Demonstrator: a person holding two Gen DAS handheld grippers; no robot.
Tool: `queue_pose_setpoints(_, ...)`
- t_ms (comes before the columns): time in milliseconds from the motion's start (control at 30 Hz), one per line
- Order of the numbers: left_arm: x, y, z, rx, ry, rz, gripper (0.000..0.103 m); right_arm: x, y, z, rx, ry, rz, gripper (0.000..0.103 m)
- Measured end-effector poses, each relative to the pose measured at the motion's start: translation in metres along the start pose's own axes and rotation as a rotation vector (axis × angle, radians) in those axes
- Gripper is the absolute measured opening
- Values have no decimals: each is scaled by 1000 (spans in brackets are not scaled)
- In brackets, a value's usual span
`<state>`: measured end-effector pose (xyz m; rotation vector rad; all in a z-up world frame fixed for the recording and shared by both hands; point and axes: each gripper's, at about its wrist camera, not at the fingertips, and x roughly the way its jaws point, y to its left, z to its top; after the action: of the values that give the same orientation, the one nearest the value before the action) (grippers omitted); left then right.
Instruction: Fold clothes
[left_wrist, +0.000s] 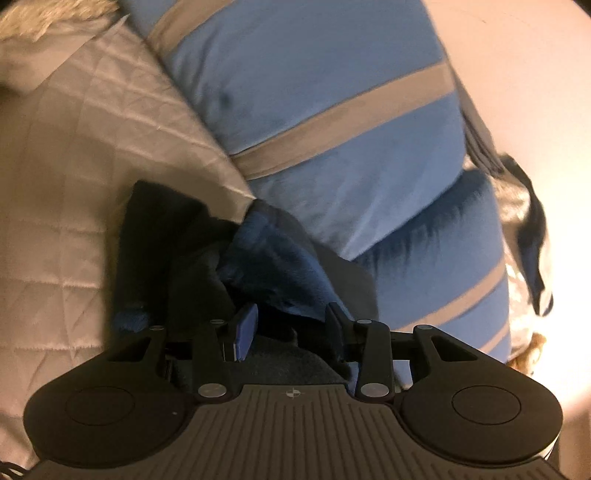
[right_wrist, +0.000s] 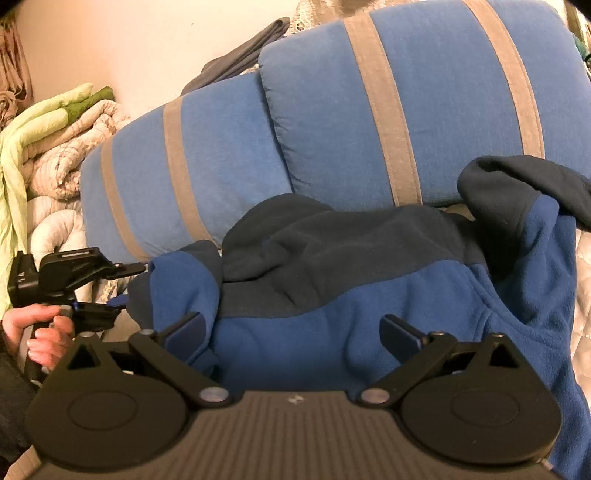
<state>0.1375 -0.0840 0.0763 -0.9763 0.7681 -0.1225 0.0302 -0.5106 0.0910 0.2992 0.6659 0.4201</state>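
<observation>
A fleece jacket (right_wrist: 332, 332), bright blue with dark navy panels, lies crumpled against striped cushions. My right gripper (right_wrist: 293, 330) hovers wide open just over its blue body, one finger on each side of a fold. At the far left of the right wrist view a hand holds my left gripper (right_wrist: 122, 284) at the jacket's left edge, its jaws apart. In the left wrist view the left gripper (left_wrist: 291, 328) is partly open, with bunched fleece (left_wrist: 273, 266) lying between and just ahead of its fingers. What the fingers touch underneath is hidden.
Two blue cushions with grey stripes (right_wrist: 406, 110) stand behind the jacket. Under it lies a quilted beige cover (left_wrist: 74, 203). Folded quilts and a green blanket (right_wrist: 48, 147) are piled at the left. A grey cloth (right_wrist: 243, 55) lies on top of the cushions by the wall.
</observation>
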Motion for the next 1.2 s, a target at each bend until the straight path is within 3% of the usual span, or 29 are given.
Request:
queue_pose_setpoints(333,10,21,-3,-207,-35,-35,37,1,0,0,3,4,3,103)
queue_pose_setpoints(500,18,28,1,-300,-38,-63,14,1,0,0,-3,9,4,103)
queue_pose_setpoints(667,18,17,5,-259,-50,-71,8,2,0,0,-2,15,0,103)
queue_pose_setpoints(767,9,3,11,-182,-73,-47,7,2,-1,-1,2,16,-3,103)
queue_pose_setpoints(900,-10,-27,25,9,-98,11,6,3,0,-1,1,19,-4,103)
queue_pose_setpoints(1100,-61,-70,46,301,-181,179,6,2,1,-1,-22,17,-5,103)
queue_pose_setpoints(1200,-108,-86,58,414,-258,255,6,3,2,-2,-25,22,-3,103)
